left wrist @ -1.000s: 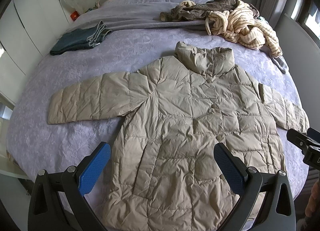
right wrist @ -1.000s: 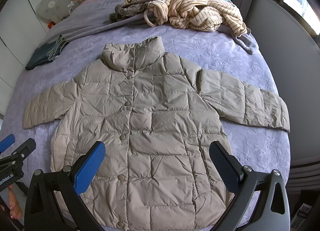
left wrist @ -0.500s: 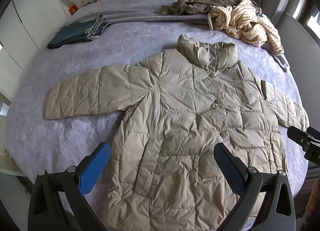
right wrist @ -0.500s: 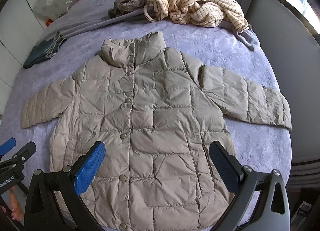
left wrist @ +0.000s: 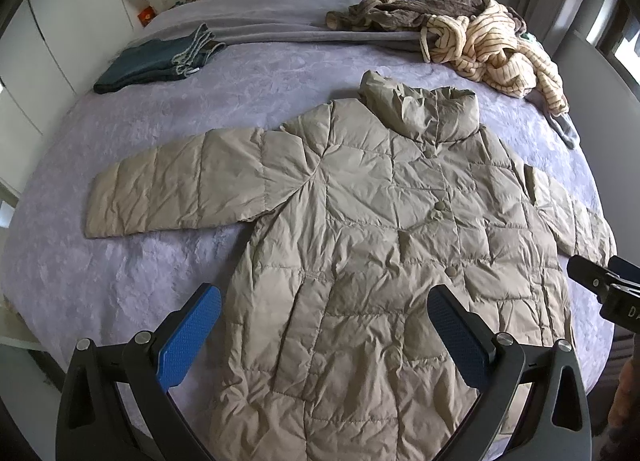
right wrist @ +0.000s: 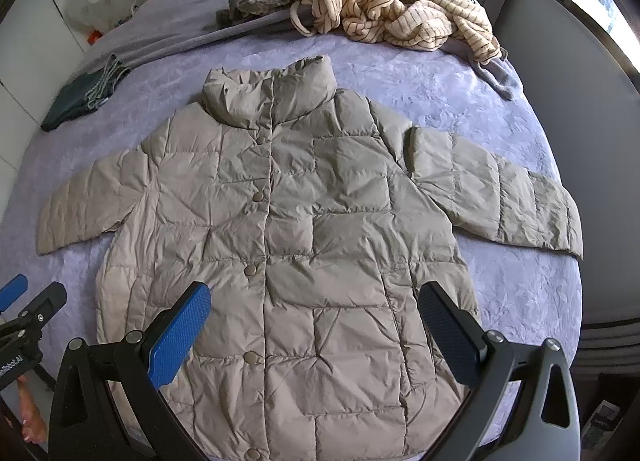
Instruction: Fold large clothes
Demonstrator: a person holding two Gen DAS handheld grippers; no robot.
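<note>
Beige quilted down coat (right wrist: 280, 245), snap-fronted with a stand collar: lies flat and face up on the lilac textured bedspread (right wrist: 520, 285), hem nearest both tools, collar at the far end, both sleeves spread out sideways. Left gripper (left wrist: 324, 331): jaws spread wide, blue pads bare, nothing held; it hovers over the hem, its left finger above bare bedspread just off the coat's side edge, its right finger over the coat body. Right gripper (right wrist: 316, 327): likewise wide open and empty, poised over the lower front with the snap placket between its fingers. Step in hand, by judgement: no fold has begun, so the first grasp is the sleeves. Handling notes: take each sleeve (left wrist: 176, 189) near its cuff, pinching both layers of padding so the slick shell does not slide out; carry it across the chest and lay it flat, keeping the cuff inside the body outline. The far-right sleeve (right wrist: 500, 193) lies ahead and to the right of the right gripper, well apart from it, so a reach forward is needed. Puffy filling will spring back; press air out after each fold. Other items, beyond the collar: cream striped knit garment heaped with a brown plush one (right wrist: 384, 1); ahead to the left, folded dark teal cloth (left wrist: 156, 65). Neither touches the coat.
</note>
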